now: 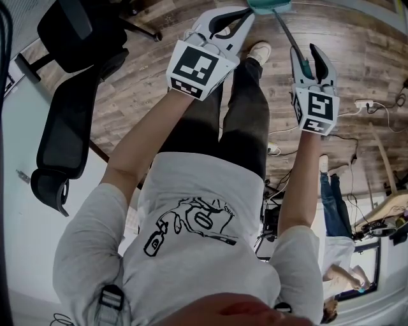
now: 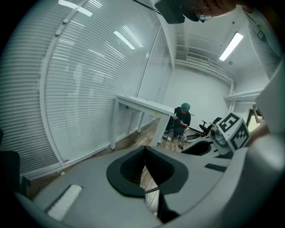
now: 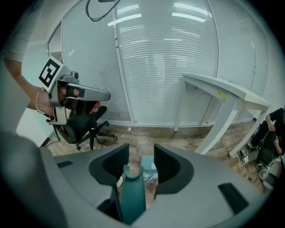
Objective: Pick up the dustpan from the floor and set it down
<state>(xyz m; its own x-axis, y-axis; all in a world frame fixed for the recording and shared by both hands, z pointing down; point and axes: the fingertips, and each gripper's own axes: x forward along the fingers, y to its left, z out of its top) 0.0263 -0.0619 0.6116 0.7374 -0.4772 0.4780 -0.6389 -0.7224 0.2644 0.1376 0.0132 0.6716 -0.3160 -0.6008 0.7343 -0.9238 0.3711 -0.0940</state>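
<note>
One teal dustpan [image 1: 270, 6], pan on the wood floor [image 1: 357, 51] at the head view's top edge, contents unseen, its long handle [image 3: 131, 196] standing ungripped between the wide-apart jaws of the right gripper [image 3: 141, 151]; left gripper [image 2: 143, 153] closed, empty; black print on the person's grey shirt [image 1: 204, 191] unreadable.

Cropped by head view's top edge, half hidden behind jaws in right gripper view: dustpan [image 1: 271, 6].

An office: swivel chair [image 1: 67, 127], white desk [image 3: 227, 92] (blinds [image 3: 156, 53] behind glass).
</note>
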